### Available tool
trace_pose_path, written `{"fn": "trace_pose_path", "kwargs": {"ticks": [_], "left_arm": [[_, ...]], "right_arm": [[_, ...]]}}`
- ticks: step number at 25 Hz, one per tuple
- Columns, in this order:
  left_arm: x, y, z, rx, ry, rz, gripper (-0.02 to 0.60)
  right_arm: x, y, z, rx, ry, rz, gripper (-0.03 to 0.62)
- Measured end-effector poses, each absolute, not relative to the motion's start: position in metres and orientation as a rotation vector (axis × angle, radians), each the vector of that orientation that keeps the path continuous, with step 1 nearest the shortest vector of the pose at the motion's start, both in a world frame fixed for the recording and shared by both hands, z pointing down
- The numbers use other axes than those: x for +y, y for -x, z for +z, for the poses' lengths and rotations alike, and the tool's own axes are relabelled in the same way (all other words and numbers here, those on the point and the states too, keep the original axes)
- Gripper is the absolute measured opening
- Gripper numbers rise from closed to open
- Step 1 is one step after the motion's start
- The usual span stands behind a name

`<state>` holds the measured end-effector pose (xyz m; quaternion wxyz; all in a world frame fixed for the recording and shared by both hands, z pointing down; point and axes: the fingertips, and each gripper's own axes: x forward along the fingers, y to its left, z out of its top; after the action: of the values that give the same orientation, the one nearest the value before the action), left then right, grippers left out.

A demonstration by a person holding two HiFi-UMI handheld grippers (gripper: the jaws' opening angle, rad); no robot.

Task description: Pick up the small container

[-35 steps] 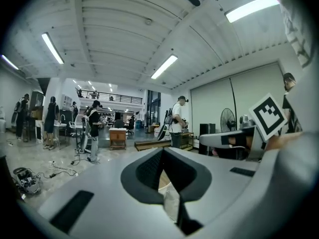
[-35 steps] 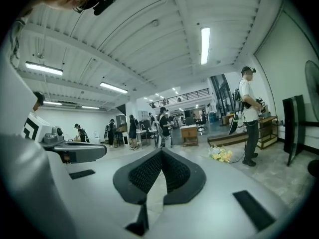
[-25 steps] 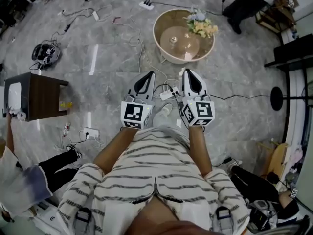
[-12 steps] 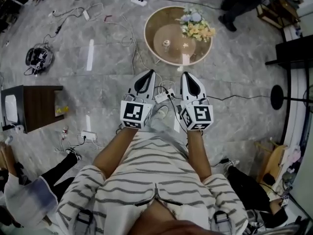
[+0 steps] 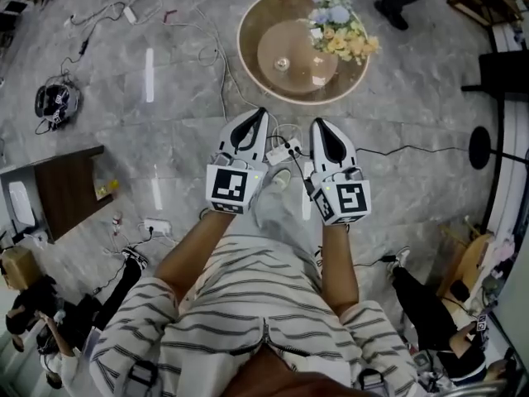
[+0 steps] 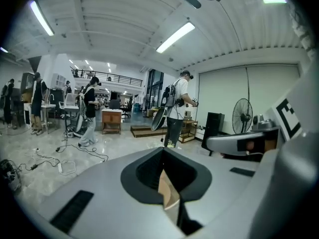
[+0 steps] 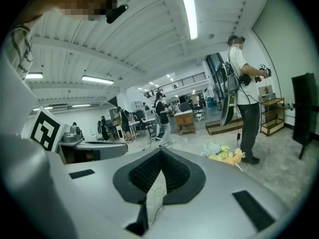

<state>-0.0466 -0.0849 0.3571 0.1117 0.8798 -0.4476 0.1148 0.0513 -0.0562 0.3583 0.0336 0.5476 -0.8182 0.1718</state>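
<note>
Head view, left to right. Side table [image 5: 70, 184] at the left edge, with open floor and loose cables [image 5: 221, 81] beyond it. Left gripper [image 5: 257, 116] — jaws pressed together, nothing between them, marker cube facing up. Power strip [image 5: 285, 150] on the floor shows between the grippers. Right gripper [image 5: 317, 122] I read likewise closed and empty, parallel to the left. Container [image 5: 282, 63] stands ahead near the centre of the round table [image 5: 242, 44], on bare tabletop, with flowers [image 5: 340, 33] to its right.
</note>
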Motion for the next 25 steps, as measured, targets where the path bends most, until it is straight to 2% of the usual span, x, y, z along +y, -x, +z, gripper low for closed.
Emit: {"fn": "trace_pose_path", "kwargs": {"ticks": [25], "left_arm": [[-0.235,-0.019,0.608,-1.149,-2.514,0.539,0.000]], "right_arm": [[-0.184,-0.089,0.561,-2.379,-1.804,0.705,0.006]]}}
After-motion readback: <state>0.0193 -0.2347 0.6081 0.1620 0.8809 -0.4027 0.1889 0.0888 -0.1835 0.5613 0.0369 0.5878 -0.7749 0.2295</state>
